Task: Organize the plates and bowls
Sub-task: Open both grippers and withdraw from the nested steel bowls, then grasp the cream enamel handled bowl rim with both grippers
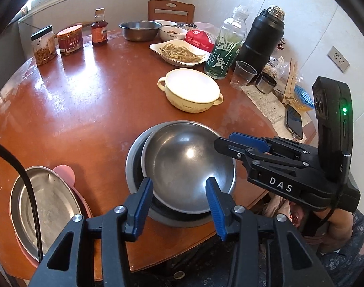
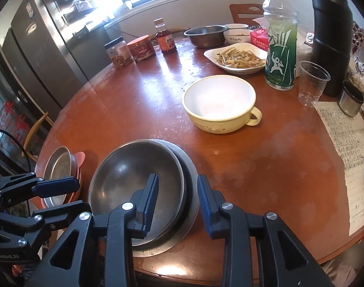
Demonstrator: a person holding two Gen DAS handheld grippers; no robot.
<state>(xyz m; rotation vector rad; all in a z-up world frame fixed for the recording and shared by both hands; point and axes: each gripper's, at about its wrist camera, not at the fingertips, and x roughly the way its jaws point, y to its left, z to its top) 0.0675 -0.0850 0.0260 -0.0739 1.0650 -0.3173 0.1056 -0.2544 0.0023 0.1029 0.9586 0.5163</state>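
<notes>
Nearest, the left gripper [image 1: 179, 202] hangs over the near rim of the steel bowl [image 1: 186, 167]. Its blue fingers are spread and no pad presses on the metal, so it holds nothing. The right gripper [image 2: 177, 203] stands at the other side of the same bowl, with one finger over the inside and the other over the outside of the rim. The jaws are apart and I see no pinch there, so this one is also free. I judge that the two tools are placed on both sides because a wide, smooth bowl is easier to guide with two supports than with one.

The steel bowl sits inside a bigger steel bowl [image 1: 134, 157], not centred but pushed to one side; this looks like the beginning of a stack. To the left, near the table [image 1: 86, 95] edge, a steel plate [image 1: 45, 201] lies on a pink plate [image 1: 66, 172], a second small pile.

Farther away, alone in the middle, stands the yellow bowl [image 1: 191, 93] with two handles, empty and not yet sorted. Behind it is a white dish [image 1: 179, 53] that holds food, so probably it must stay. At the far edge are another steel bowl [image 1: 139, 30] and a small white bowl [image 1: 172, 33].
</notes>
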